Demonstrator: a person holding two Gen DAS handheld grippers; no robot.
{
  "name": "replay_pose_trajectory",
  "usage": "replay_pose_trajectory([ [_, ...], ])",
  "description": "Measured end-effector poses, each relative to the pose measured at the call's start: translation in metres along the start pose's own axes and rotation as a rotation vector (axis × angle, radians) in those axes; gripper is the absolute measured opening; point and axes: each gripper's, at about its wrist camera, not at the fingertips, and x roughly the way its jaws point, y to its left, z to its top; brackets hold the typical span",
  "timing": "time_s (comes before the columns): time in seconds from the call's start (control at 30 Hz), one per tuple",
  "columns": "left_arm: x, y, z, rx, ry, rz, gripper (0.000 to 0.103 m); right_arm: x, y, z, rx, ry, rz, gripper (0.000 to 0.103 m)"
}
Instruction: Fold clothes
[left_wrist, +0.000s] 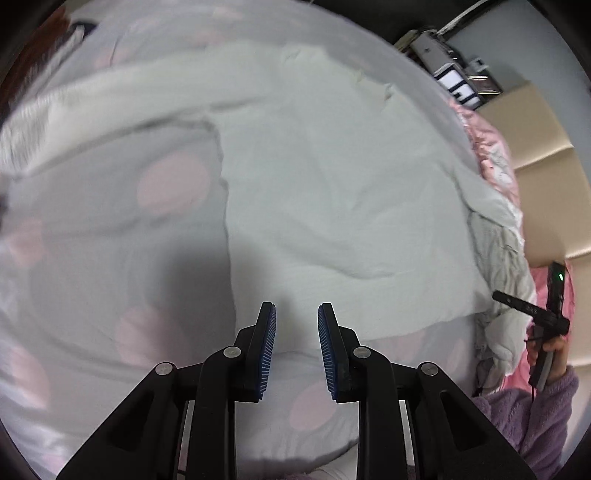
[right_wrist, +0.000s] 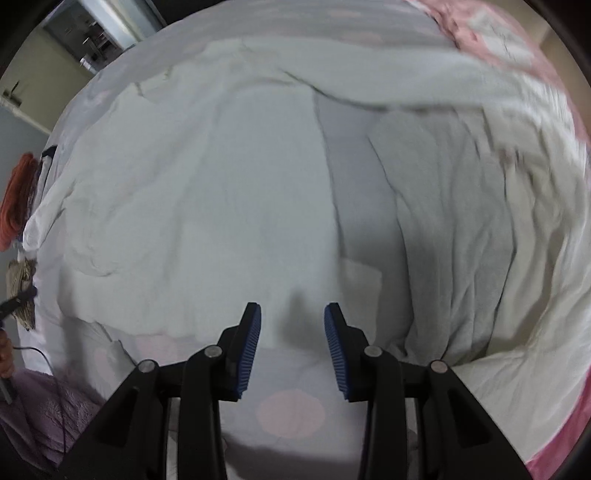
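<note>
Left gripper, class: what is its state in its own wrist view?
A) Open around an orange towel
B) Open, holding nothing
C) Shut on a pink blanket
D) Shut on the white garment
B: the left gripper shows a clear gap between its blue pads, with only the white garment and the dotted sheet lying beyond them.

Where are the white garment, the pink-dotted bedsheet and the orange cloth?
white garment (left_wrist: 332, 177), left wrist view, middle of its body
pink-dotted bedsheet (left_wrist: 173, 184), left wrist view, a pink dot
orange cloth (right_wrist: 18, 192), right wrist view, its bunched middle
</note>
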Motion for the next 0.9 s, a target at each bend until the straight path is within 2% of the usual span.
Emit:
replay_pose_trajectory([
  [0.13,0.026,0.007,-0.005,-0.05,0.038,0.001,0.027,0.017,-0.038,-0.004,0.149,-0.027,0.079,0.035],
  [0.2,0.038,0.007,-0.009,-0.05,0.07,0.04,0.028,0.029,-0.043,-0.008,0.169,-0.015,0.095,0.035],
  [0.27,0.05,0.007,-0.012,-0.063,0.101,0.057,0.028,0.044,-0.041,-0.013,0.161,0.039,0.117,0.035],
  [0.33,0.057,0.005,-0.013,-0.068,0.104,0.065,0.027,0.05,-0.036,-0.017,0.136,0.051,0.102,0.034],
  [0.4,0.058,-0.003,-0.015,-0.034,0.087,0.09,0.019,0.049,-0.03,-0.019,0.11,0.038,0.085,0.018],
  [0.43,0.057,-0.009,-0.017,-0.004,0.082,0.102,0.009,0.044,-0.029,-0.02,0.106,0.021,0.088,0.011],
  [0.53,0.044,-0.029,-0.023,0.062,0.033,0.1,0.002,0.021,-0.028,-0.021,0.116,-0.053,0.123,0.008],
  [0.67,0.009,-0.048,-0.024,0.087,-0.075,0.062,0.0,-0.012,-0.028,-0.022,0.124,-0.17,0.177,0.008],
  [0.77,-0.007,-0.051,-0.022,0.081,-0.122,0.049,0.0,-0.033,-0.029,-0.022,0.106,-0.278,0.203,0.008],
  [0.83,-0.01,-0.046,-0.018,0.055,-0.117,0.056,0.0,-0.044,-0.029,-0.022,0.085,-0.355,0.208,0.008],
  [0.9,0.001,-0.034,-0.018,0.009,-0.065,0.061,0.005,-0.049,-0.032,-0.021,0.065,-0.405,0.208,0.008],
])
